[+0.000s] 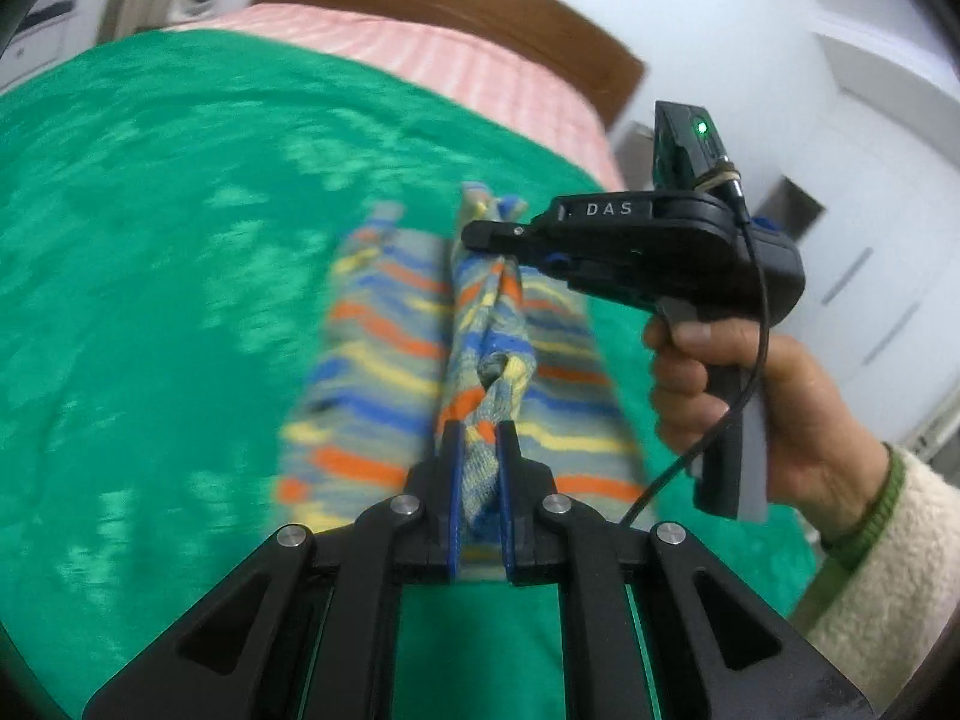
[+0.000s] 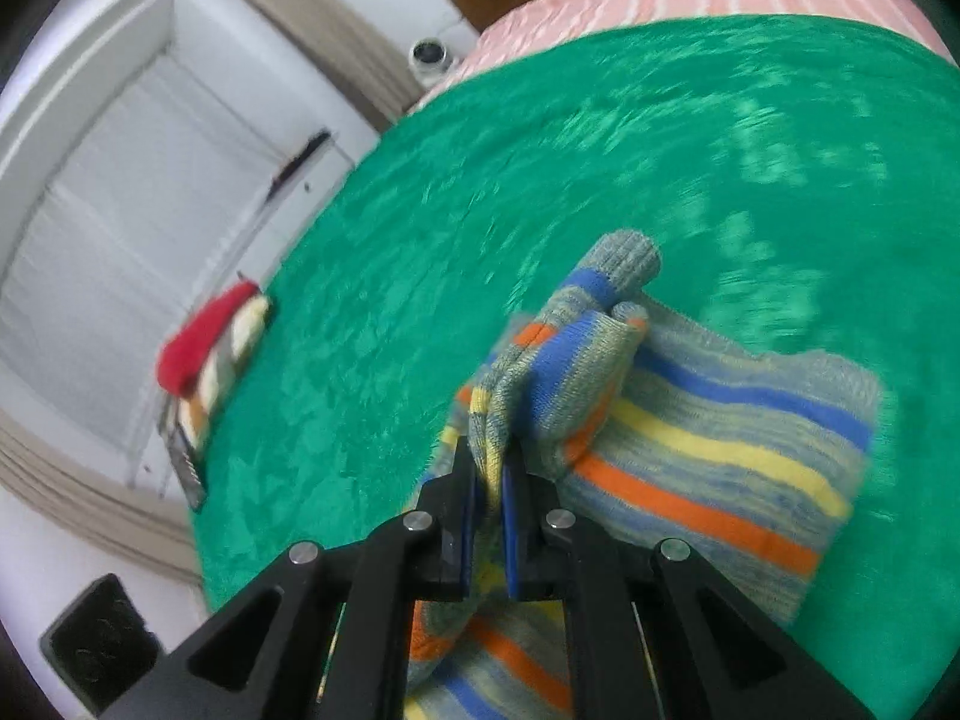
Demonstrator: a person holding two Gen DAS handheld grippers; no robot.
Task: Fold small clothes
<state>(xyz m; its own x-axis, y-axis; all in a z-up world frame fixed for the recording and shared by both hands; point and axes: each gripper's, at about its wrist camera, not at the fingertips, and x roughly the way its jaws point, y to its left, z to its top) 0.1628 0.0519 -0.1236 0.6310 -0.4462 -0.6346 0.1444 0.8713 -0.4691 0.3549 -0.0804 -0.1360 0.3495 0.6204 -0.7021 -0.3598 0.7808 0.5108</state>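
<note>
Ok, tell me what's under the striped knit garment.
The striped knit garment lies on the green blanket, which shows all around it. Both grippers pinch raised folds. Whatever sits directly beneath the flat part is covered.

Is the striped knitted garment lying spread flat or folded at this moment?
Neither: the striped knitted garment is mid-fold, a bunched ridge pinched up by the left gripper and right gripper, the rest on the green blanket.

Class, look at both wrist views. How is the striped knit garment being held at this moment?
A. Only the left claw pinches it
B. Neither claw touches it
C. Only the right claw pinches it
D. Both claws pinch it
D: the left claw and the right claw each have folds of the striped knit garment clamped between their fingers.
</note>
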